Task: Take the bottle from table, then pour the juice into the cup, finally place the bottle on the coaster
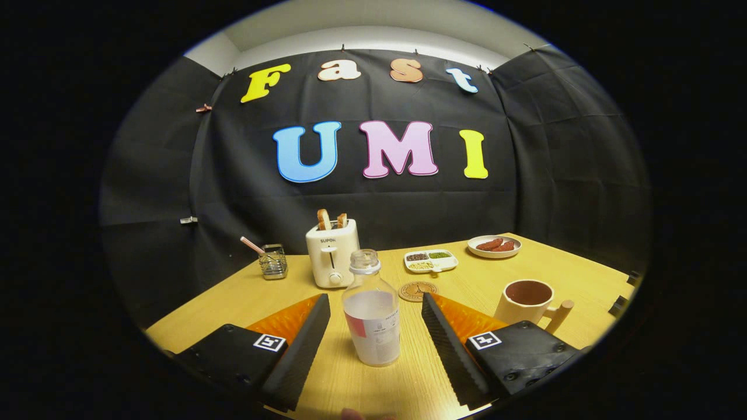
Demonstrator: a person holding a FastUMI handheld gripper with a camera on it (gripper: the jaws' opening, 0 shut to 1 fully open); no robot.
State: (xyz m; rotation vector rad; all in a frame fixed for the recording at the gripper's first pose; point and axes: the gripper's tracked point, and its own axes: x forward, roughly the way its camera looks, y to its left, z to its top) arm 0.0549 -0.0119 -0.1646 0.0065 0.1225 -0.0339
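While the gripper (373, 344) is held low over the wood-grain tabletop (548, 274), its two ribbed, wedge-shaped fingers (303, 344) are spread wide apart, and nothing is pressed by either. Between them, clear of both, a clear plastic bottle (372, 312) is seen standing upright; it is cylindrical with a rounded shoulder, a narrow neck and a translucent screw cap, filled about two thirds with pale, cloudy liquid and wrapped low down with a printed label. Just beyond the bottle, a flat round coaster (417, 290) with an engraved pattern is laid on the tabletop. Off to the right of the fingers, a matte, cream-coloured cup (528, 300) with a dark inside and a peg-like wooden handle is placed. Farther back are seen a glossy white toaster (332, 254) with two slices in its slots, a small wire basket (273, 261), a divided white tray (430, 261) of grains, and a round plate (494, 246) of sausages.
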